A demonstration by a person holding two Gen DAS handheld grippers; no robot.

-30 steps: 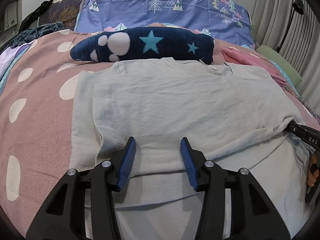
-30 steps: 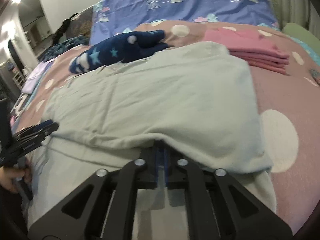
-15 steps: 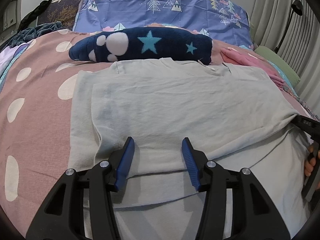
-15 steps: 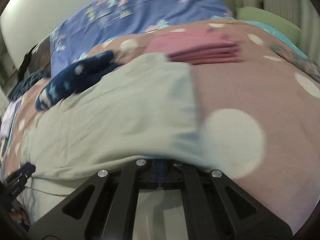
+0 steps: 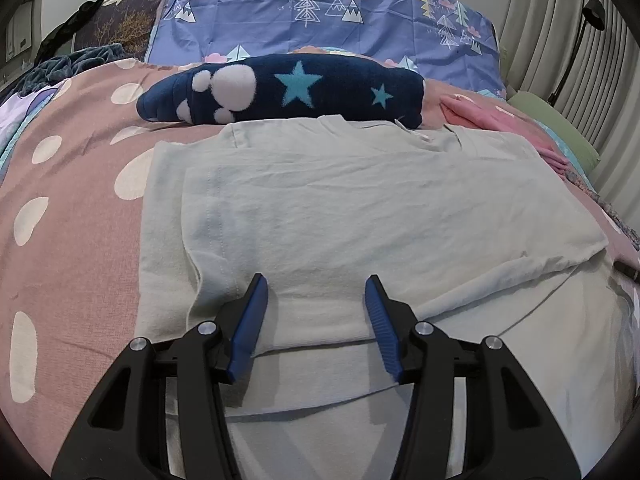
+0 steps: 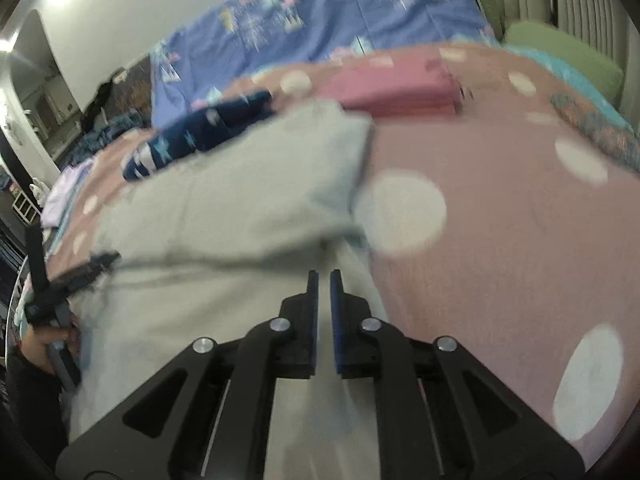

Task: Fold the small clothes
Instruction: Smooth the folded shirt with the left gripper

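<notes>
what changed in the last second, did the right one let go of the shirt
Yes. The right gripper, earlier clamped shut on the folded edge of the pale green shirt, has let go: its jaws now stand slightly apart with no cloth between them, and it has pulled back from the fold. The left gripper stayed open over the shirt's near fold. The navy star blanket and pink clothes did not move.

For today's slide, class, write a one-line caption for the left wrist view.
Open left tongs hover over a half-folded pale green shirt on a spotted pink bedspread, beside a navy star blanket.

no readable text, labels, brands or numbers show in either view.
</notes>
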